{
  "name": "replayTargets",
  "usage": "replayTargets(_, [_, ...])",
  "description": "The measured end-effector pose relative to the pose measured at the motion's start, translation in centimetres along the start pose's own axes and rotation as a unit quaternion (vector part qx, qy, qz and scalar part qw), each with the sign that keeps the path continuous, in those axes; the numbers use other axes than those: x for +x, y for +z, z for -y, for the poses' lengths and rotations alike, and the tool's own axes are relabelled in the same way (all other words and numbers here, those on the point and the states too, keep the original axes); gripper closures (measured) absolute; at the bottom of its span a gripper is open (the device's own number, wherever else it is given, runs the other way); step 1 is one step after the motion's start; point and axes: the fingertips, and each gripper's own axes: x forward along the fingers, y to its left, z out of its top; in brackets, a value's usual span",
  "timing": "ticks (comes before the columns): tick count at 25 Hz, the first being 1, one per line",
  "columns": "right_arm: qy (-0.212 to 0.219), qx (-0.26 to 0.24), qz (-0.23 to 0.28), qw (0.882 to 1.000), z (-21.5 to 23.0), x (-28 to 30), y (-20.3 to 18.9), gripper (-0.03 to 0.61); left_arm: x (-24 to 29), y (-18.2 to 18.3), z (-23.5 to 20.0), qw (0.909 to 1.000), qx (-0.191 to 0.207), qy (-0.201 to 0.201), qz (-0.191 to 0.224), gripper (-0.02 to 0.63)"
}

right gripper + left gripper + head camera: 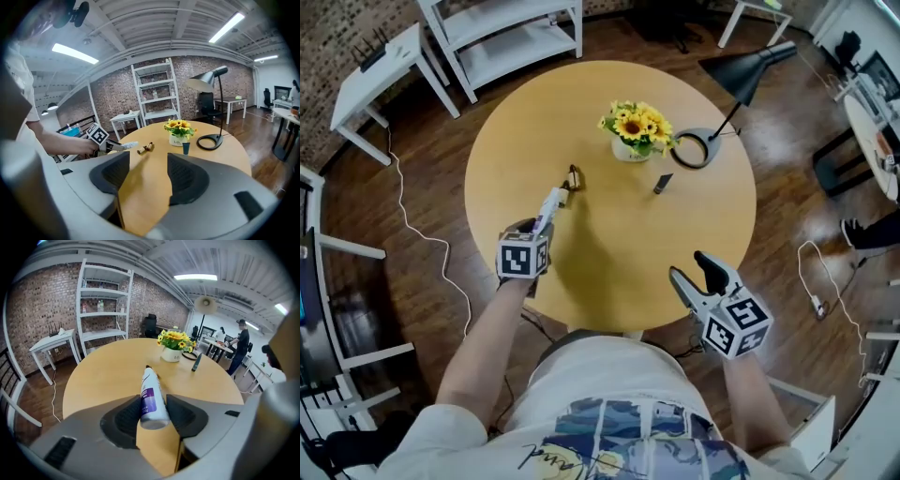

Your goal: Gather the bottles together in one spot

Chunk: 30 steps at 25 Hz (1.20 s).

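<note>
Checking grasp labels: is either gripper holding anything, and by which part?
The left gripper holds the white bottle by its bottom end, with the cap pointing away. The right gripper is open and empty.

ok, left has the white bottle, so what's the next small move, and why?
Probably carry the white bottle forward and set it beside the small brown bottle lying just past its tip. The left gripper is clamped on it; the dark bottle stands further off by the flowers, and the right gripper is open and empty.
</note>
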Motion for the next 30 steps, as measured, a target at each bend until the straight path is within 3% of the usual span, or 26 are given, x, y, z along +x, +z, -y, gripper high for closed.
replayTargets(3, [0.055, 0.024, -0.003, 0.998, -0.8, 0.6, 0.2, 0.347, -3.1, 0.4, 4.3, 0.9991, -0.002, -0.033, 0.028, 0.434])
replayTargets(6, [0.106, 0.089, -0.001, 0.990, -1.0, 1.4, 1.1, 0.345, -6.2, 1.6, 9.8, 0.9949, 0.020, -0.080, 0.057, 0.434])
replayTargets(11, [0.210, 0.217, 0.018, 0.953, -1.1, 2.9, 4.6, 0.336, -9.9, 4.1, 19.1, 0.9782, 0.083, -0.159, 0.105, 0.434])
replayTargets(17, [0.223, 0.343, 0.008, 0.912, 1.4, 3.8, 4.1, 0.342, -11.9, 5.4, 25.8, 0.9548, 0.153, -0.207, 0.148, 0.434])
replayTargets(21, [0.219, 0.352, 0.005, 0.910, 2.0, 3.7, 3.5, 0.424, -11.9, 4.7, 27.0, 0.9463, 0.188, -0.215, 0.152, 0.434])
replayTargets(27, [0.219, 0.310, 0.009, 0.925, 2.3, 2.7, 4.2, 0.460, -10.7, 4.0, 27.8, 0.9393, 0.214, -0.236, 0.129, 0.422])
replayTargets(30, [0.280, 0.314, 0.043, 0.906, 0.4, 2.7, 6.2, 0.469, -10.2, 3.3, 27.3, 0.9394, 0.225, -0.235, 0.107, 0.419])
